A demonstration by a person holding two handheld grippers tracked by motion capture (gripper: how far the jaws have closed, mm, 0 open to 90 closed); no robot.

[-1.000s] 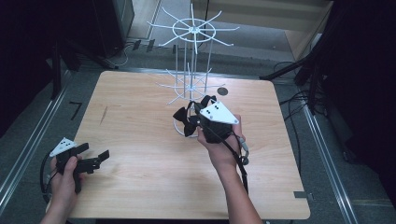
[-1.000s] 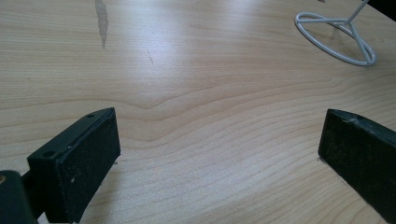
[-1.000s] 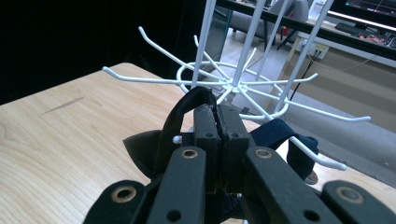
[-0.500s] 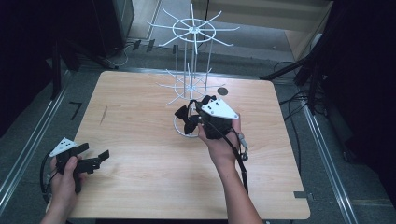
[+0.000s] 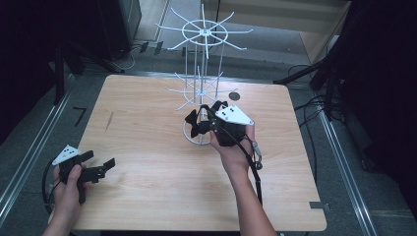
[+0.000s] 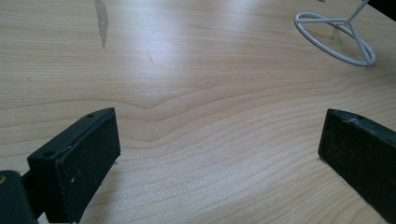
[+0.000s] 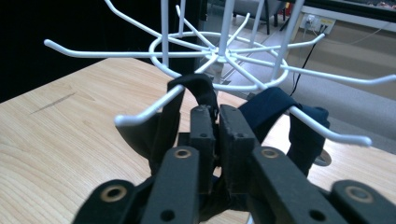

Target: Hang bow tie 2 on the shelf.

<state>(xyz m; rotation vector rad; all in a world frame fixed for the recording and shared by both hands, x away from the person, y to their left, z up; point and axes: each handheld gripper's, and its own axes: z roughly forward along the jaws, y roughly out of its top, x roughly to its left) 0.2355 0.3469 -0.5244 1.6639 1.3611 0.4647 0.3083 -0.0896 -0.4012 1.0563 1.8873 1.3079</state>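
Observation:
A white wire rack (image 5: pixel 202 34) with hook arms on two tiers stands at the table's far middle. My right gripper (image 5: pixel 199 123) is beside its lower tier, above the base ring (image 5: pixel 189 135). In the right gripper view, its jaws (image 7: pixel 217 114) are shut on a black fabric band (image 7: pixel 198 86). The band loops over a white hook arm (image 7: pixel 144 112). A dark blue piece of cloth (image 7: pixel 271 107) hangs by a neighbouring arm. My left gripper (image 5: pixel 101 161) rests low at the table's front left, open (image 6: pixel 219 135), with bare wood between its pads.
The wooden table (image 5: pixel 147 196) has a small dark round mark (image 5: pixel 234 96) behind the rack. The rack's base ring (image 6: pixel 336 37) lies far ahead of the left gripper. Metal rails, cables and dark stands surround the table.
The right gripper has shifted only slightly beside the rack's lower hooks, still holding the band. The left gripper has stayed in place.

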